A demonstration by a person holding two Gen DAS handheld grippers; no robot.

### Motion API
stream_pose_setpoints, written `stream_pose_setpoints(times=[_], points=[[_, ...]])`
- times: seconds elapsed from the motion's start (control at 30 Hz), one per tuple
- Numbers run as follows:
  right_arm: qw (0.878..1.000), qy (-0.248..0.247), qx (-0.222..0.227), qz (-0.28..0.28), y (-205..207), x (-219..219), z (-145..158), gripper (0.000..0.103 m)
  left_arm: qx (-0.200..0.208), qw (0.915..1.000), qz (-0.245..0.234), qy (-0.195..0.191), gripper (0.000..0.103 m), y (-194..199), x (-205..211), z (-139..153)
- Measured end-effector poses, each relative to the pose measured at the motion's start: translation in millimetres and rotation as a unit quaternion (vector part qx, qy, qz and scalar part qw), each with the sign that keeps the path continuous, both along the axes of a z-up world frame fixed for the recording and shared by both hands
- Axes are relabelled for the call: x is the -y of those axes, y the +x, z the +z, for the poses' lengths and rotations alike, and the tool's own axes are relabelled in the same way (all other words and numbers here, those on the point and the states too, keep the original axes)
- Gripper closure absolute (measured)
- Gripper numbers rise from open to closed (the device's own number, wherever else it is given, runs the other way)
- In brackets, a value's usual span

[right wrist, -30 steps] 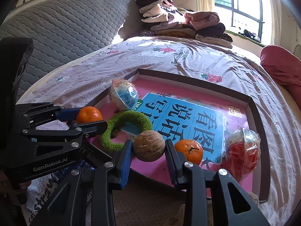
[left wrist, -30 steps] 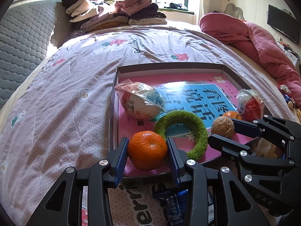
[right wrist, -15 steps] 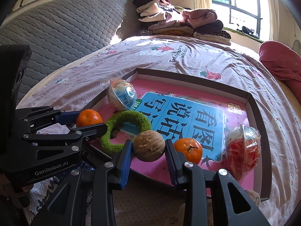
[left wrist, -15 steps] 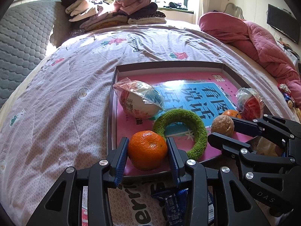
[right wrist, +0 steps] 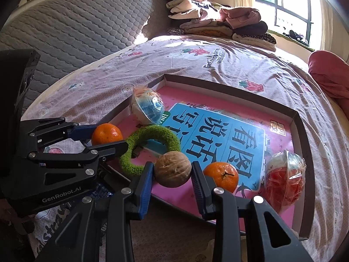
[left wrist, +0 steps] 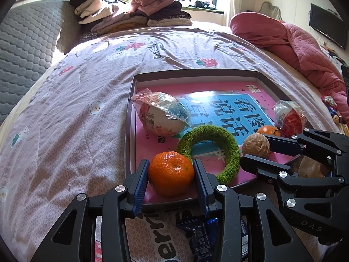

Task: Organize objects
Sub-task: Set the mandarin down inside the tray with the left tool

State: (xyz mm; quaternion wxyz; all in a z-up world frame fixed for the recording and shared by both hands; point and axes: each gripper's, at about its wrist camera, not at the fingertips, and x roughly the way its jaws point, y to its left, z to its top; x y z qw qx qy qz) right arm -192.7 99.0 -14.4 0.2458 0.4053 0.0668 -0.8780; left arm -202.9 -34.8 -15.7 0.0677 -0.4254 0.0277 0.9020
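Observation:
A shallow box tray (left wrist: 196,72) with a pink and blue printed floor lies on the bed. My left gripper (left wrist: 171,173) is shut on a tangerine (left wrist: 171,172) over the tray's near left corner. My right gripper (right wrist: 172,170) is shut on a walnut (right wrist: 173,168) over the tray's near edge; the walnut also shows in the left wrist view (left wrist: 255,145). In the tray lie a green fuzzy ring (left wrist: 209,150), a second tangerine (right wrist: 221,175), a wrapped blue and white ball (left wrist: 161,116) and a wrapped red ball (right wrist: 284,178).
A blue snack wrapper (left wrist: 200,233) lies on the bedspread under my left gripper. Folded clothes (left wrist: 130,11) are stacked at the head of the bed. A pink quilt (left wrist: 290,41) is bunched at the right. A grey padded headboard (right wrist: 76,26) is at the left.
Both grippers have held their objects in nearly the same place. The view has shifted slightly; nothing was let go.

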Motion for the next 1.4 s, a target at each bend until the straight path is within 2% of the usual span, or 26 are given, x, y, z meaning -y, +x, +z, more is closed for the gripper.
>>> stream_pose_setpoints(times=[0.17,0.43,1.4], points=[[1.0,-0.019,0.018,-0.012,-3.6,-5.9,-1.6,0.068,-0.002,1.0,0.002,-0.001,0.061,-0.1,1.2,1.0],[0.999,-0.019,0.02,-0.015,-1.8,-7.1,-0.4,0.068,-0.002,1.0,0.003,-0.002,0.061,0.4,2.6,1.4],[1.0,-0.013,-0.005,-0.014,13.3,-3.8,12.1,0.068,-0.016,0.9999,-0.002,-0.004,0.061,8.3,-3.9,11.3]])
